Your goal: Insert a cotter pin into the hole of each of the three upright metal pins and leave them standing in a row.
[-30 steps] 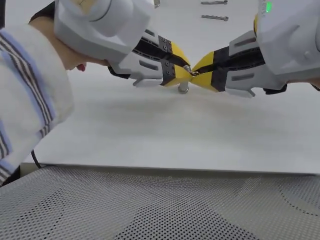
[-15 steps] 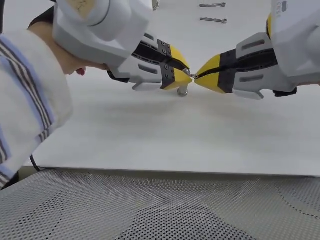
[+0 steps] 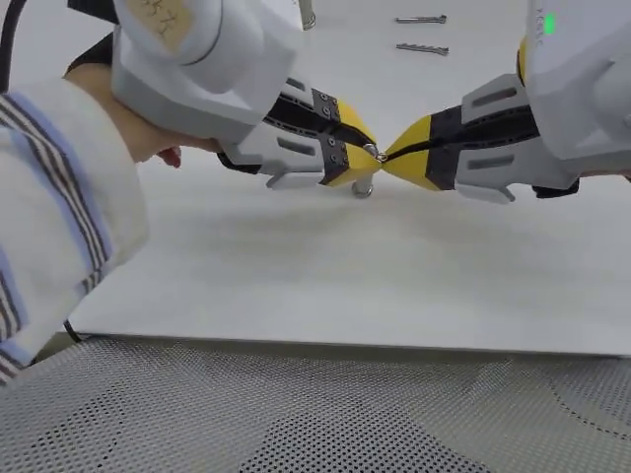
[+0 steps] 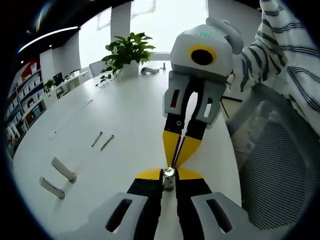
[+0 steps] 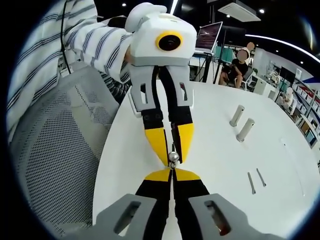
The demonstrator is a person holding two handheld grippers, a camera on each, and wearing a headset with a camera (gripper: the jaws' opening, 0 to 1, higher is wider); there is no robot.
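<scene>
Insertion of the first cotter pin (image 3: pixel 380 155) looked to be under way, and as far as I could judge none of the three was finished.

From the left in the head view, a striped sleeve (image 3: pixel 54 197) led to the left gripper (image 3: pixel 367 158). Its jaws were closed snugly on an upright metal pin (image 3: pixel 362 183), whose foot rested on the white table (image 3: pixel 296 266). Straight across at 3 o'clock, the right gripper (image 3: pixel 387 158) met it tip to tip. Its jaws were pressed nearly together on what I took to be the cotter pin. That piece was too small to see clearly, and I could not tell whether it had entered the hole.

Two loose cotter pins (image 3: pixel 422 48) lay on the table at about 1 o'clock from the meeting point, well apart from it. In the right gripper view, two other metal pins (image 5: pixel 237 115) stood near each other at 2 o'clock from the held one. I could make out no cotter pin in either, so two insertions and the lining-up seemed left to do.

Against half a second earlier, the small gap between the two yellow tips had closed, so they touched again as they had a second before. The whole picture had also shifted slightly, which I read as head movement. The loose cotter pins had kept their places.
</scene>
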